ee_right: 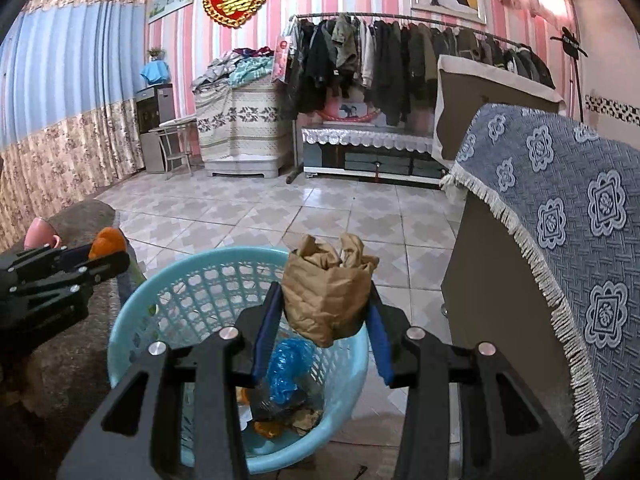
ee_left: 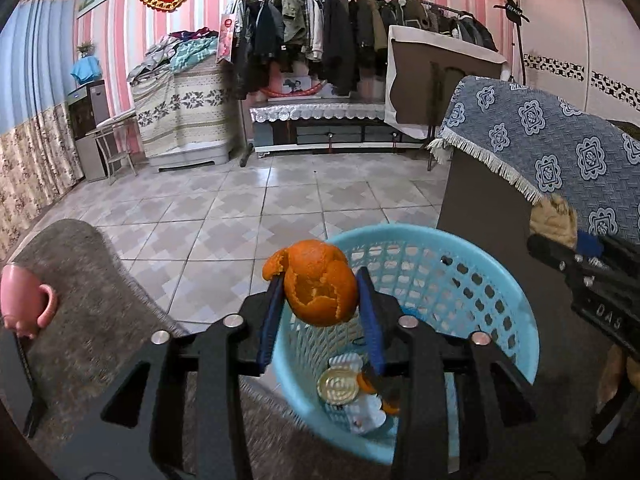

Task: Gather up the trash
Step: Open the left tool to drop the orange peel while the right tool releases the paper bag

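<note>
Orange peel [ee_left: 320,290] sitting between left hand-held gripper [ee_left: 320,304] pads, grip uncertain; right hand-held gripper [ee_right: 326,312] pinching crumpled brown paper [ee_right: 326,292] over blue basket [ee_right: 120,328].

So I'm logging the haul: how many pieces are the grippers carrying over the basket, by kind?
Orange peel: 1, in left gripper
Crumpled brown paper: 1, in right gripper
Total: 2, both above the blue basket

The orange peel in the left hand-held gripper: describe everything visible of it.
The orange peel is a hollow, curled shell of bright orange rind with torn, ragged edges and one flap folding out at upper left. It sits between the blue pads of the left hand-held gripper, above the light blue basket, which already holds trash.
</note>
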### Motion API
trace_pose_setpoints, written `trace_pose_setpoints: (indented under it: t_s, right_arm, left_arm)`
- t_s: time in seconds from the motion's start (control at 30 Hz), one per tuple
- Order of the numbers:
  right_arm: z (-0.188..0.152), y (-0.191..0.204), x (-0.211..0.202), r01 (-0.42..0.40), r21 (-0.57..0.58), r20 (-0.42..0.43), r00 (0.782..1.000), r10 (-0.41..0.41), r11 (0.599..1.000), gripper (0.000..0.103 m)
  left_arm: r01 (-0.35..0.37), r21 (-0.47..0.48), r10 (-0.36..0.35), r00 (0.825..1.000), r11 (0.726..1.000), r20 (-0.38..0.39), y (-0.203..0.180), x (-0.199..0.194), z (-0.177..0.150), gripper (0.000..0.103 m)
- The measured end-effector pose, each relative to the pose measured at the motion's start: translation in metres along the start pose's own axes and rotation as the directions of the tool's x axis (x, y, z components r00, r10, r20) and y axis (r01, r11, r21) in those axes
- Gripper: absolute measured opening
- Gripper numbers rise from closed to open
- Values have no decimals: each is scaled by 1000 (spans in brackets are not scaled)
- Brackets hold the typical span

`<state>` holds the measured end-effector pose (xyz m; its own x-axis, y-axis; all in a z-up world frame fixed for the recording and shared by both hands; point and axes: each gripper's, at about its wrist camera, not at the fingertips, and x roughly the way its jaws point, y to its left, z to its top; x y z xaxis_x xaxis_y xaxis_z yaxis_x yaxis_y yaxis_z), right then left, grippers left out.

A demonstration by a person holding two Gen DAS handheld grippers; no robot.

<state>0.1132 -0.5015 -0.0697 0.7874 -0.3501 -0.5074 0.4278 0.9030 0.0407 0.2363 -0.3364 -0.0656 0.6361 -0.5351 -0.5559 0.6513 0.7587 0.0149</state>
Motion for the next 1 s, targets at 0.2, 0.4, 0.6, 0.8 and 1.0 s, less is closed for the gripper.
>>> trace_pose_setpoints:
  t_s: [0.2,0.4,0.6,0.8,1.0]
  right_arm:
    - [-5,6,10,-8,-8,-19,1000,8,1000,41]
    - [-8,18,19,-24,-20,-38,999,23,1000,41]
    - [-12,38,29,-41,-22,-50,998,40,999,43]
    - [-3,57,27,-39,-30,-9,999,39,999,66]
    - [9,66,1,-29,-41,68,997,31,999,91]
  left_arm:
    - [-30,-31,31,998,999,47,3,-5,4,80]
    - [-79,-71,84,993,994,82,24,-20,11,93]
    - [-136,-115,148,984,984,99,56,-48,7,97]
    - [-205,-177,223,971,963,85,91,-80,-7,98]
    - [-292,-218,317,944,931,89,119,-125,-18,98]
